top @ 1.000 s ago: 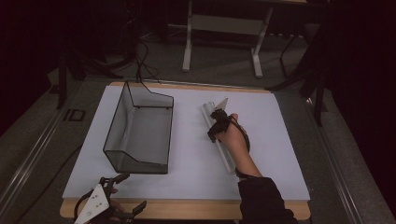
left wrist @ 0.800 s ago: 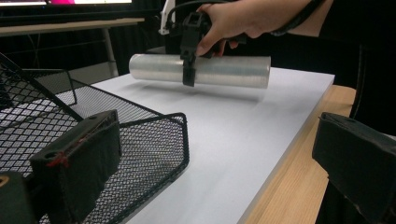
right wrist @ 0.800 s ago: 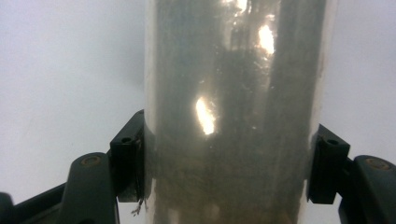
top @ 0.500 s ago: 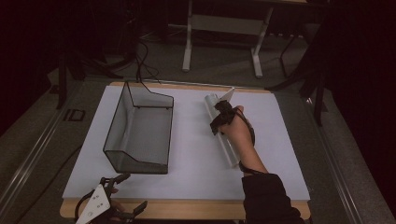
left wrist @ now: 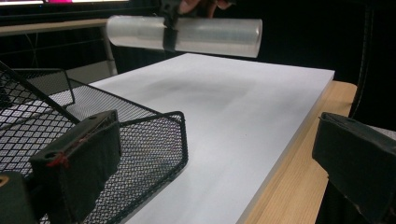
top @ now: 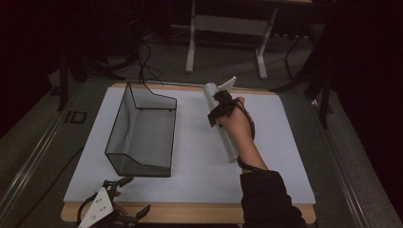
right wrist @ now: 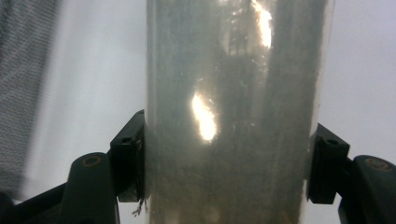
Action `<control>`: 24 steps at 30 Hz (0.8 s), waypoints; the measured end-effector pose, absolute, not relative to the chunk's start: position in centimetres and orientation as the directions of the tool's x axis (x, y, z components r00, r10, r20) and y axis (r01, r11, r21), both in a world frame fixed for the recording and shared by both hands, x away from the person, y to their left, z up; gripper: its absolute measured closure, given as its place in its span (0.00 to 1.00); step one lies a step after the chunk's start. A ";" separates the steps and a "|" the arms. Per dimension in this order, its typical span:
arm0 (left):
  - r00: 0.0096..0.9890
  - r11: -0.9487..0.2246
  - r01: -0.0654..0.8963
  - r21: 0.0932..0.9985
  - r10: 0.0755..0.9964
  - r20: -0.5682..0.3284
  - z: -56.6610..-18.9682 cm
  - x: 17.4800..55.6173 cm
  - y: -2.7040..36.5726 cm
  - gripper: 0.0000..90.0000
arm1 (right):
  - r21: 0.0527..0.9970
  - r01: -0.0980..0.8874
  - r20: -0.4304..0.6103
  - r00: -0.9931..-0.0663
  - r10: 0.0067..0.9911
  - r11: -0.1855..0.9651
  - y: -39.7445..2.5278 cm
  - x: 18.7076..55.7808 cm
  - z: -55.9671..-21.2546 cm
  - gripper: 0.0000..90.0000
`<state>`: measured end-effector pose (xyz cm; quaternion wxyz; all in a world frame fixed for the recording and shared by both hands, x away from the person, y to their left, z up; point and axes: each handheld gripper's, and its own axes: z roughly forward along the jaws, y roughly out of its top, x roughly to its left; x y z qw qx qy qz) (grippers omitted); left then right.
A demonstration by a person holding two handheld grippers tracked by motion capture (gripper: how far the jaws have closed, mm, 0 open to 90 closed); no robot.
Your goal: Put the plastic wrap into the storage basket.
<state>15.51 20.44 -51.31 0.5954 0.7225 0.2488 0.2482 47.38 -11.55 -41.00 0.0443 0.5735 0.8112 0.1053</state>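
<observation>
- White board [top: 190,142] covers most of a wooden tabletop [top: 199,213]; bare wood strip shows along the near edge and far edge.
- Black wire mesh basket [top: 142,133] sits on the left part of the board, open top, nothing inside it that I can see.
- Grey carpet floor [top: 43,156] around the table.
- White metal stand legs [top: 191,45] behind the table, with dark cables [top: 142,61] trailing on the floor near the far left corner.
- Background dark, detail unreadable.

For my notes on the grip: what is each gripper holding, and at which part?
The right gripper clamps the clear roll across its body, nearer one end. The left gripper holds nothing.
</observation>
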 end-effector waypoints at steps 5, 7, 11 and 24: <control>0.753 -0.169 0.065 0.984 0.655 0.063 -51.3 15.5 20.4 0.02 | 0.246 0.913 0.062 -0.349 0.935 0.325 -10.3 47.3 -39.8 0.36; 0.754 -0.169 0.063 0.984 0.654 0.064 -51.3 15.4 20.4 0.02 | 0.263 0.910 0.076 -0.350 0.934 0.320 -9.6 47.2 -39.2 0.36; 0.754 -0.169 0.061 0.984 0.653 0.066 -51.2 15.4 20.4 0.02 | 0.275 0.904 0.100 -0.366 0.925 0.328 -8.2 47.1 -38.7 0.36; 0.759 -0.171 0.051 0.984 0.647 0.073 -51.1 15.2 20.4 0.02 | 0.399 0.870 0.170 -0.382 0.908 0.291 -3.2 46.6 -37.8 0.36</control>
